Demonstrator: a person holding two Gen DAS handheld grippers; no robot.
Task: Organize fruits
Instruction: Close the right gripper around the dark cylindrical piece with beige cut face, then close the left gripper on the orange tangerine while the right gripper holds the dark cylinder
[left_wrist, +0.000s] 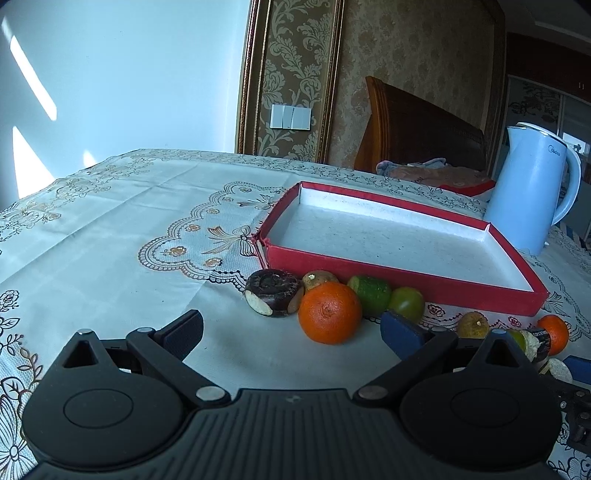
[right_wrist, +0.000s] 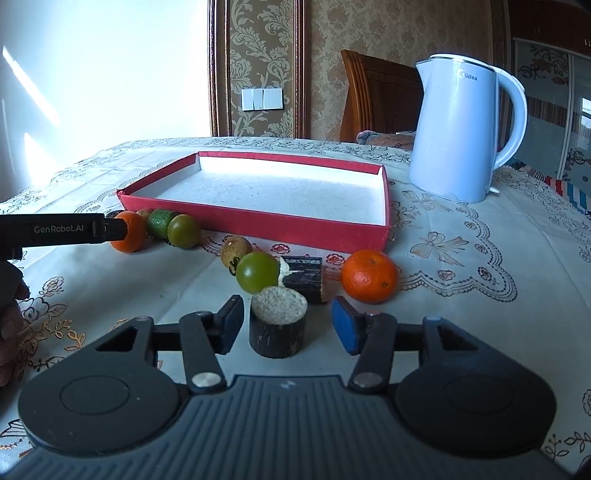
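A shallow red tray (left_wrist: 402, 284) (right_wrist: 258, 221) with a white inside sits on the tablecloth, with nothing in it. Fruits lie in front of it. My left gripper (left_wrist: 291, 334) is open, with an orange (left_wrist: 330, 312) just ahead between its fingers; behind are a dark cane piece (left_wrist: 273, 297), a green piece (left_wrist: 371, 291) and a green round fruit (left_wrist: 406, 303). My right gripper (right_wrist: 288, 325) is open around an upright dark cane piece (right_wrist: 277, 326), apart from it. Beyond lie a green fruit (right_wrist: 257, 271), another cane piece (right_wrist: 303, 275) and an orange (right_wrist: 369, 276).
A light blue kettle (left_wrist: 532, 188) (right_wrist: 458, 125) stands behind the tray at the right. A brown fruit (right_wrist: 235, 249) lies near the tray's front wall. The left gripper's body (right_wrist: 55, 229) reaches in from the left in the right wrist view. A wooden chair back stands beyond the table.
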